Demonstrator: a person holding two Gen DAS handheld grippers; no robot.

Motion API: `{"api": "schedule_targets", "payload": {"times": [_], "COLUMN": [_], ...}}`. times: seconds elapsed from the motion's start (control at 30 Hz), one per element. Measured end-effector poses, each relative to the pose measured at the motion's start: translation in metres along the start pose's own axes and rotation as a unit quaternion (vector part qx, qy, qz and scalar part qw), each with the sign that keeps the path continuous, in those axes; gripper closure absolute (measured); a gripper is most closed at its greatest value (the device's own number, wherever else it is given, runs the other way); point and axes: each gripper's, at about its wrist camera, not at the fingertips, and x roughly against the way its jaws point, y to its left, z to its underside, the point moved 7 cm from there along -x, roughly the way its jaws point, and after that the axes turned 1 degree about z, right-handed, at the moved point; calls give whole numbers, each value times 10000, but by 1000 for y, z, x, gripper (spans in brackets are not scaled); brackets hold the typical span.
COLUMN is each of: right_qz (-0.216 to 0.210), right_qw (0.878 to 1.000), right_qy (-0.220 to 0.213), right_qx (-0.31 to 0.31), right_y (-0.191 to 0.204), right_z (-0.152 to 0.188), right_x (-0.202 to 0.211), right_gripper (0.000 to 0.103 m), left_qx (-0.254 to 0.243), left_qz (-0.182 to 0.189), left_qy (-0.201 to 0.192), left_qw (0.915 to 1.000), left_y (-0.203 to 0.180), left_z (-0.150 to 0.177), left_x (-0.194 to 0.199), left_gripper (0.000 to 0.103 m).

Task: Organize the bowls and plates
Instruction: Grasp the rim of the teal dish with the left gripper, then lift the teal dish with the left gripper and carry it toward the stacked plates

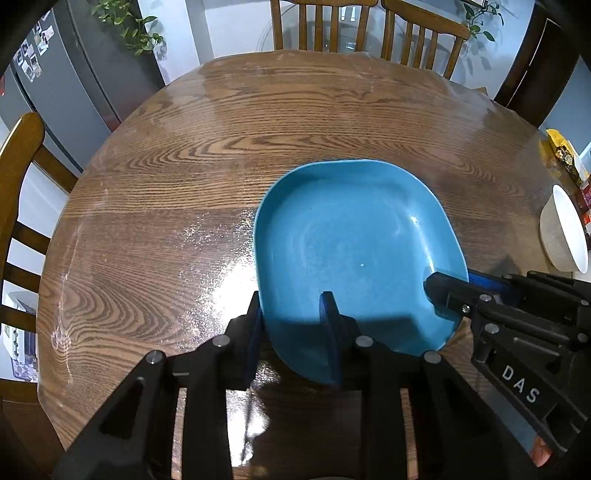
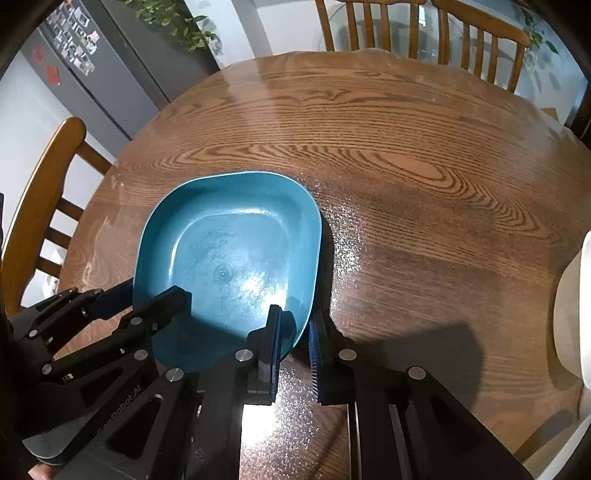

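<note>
We look down on a round wooden desk (image 1: 177,155) with bold oak grain under a clear, glossy cover that throws speckled glare near us. On it sits a blue plate (image 1: 351,240), a rounded square with a raised, smoothly curved rim and a flat, faintly scuffed floor; its finish is semi-gloss, and in the right wrist view a small circular mark shows at its centre.

Our left claw (image 1: 291,317) straddles the plate's near left rim, one blue ribbed pad outside the wall and the other inside, both closed onto it. Our right claw (image 2: 295,332) pinches the near right rim in the same way, its jaws drawn almost together on the thin wall. The plate lies toward the near side of the desk, between the two claws.

The claw bodies are matte black plastic with round silver pins. White letters "DAS" read on the right claw's body in the left view; raised lettering on the left claw's body in the right view ends in "bot.AI", the rest unclear.

A white bowl (image 1: 565,236), smooth outside and glossy at the lip, stands at the desk's right edge, well apart from the plate. Slatted wooden chairs (image 1: 321,26) ring the desk, and a grey fridge (image 2: 85,62) carries small photos.
</note>
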Motion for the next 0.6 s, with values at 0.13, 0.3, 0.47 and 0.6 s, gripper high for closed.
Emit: {"api": "schedule_targets", "payload": {"times": [0.13,0.3,0.47,0.6], "right_qz": [-27,-61,-93,-140], "right_qw": [10000,9999,9997,9993], "right_qy": [-31,-132,-232,-348], "right_qx": [-31,-46,-60,-71], "right_y": [-1,-3,-1,-1], "right_z": [1,3,8,14], "right_x": [5,16,28,43], "right_gripper": [88,88,88,88], "left_qx": [-15,-51,-86,-120], "left_qz": [11,14,24,25], "left_qy": [-52,-184,-318,-426], "left_qw": [10000,9998,9995,9990], "left_y": [-3,-7,-11,-14], "left_z": [5,6,8,11], "left_x": [8,21,37,52], "left_gripper": [76,76,76,76]}}
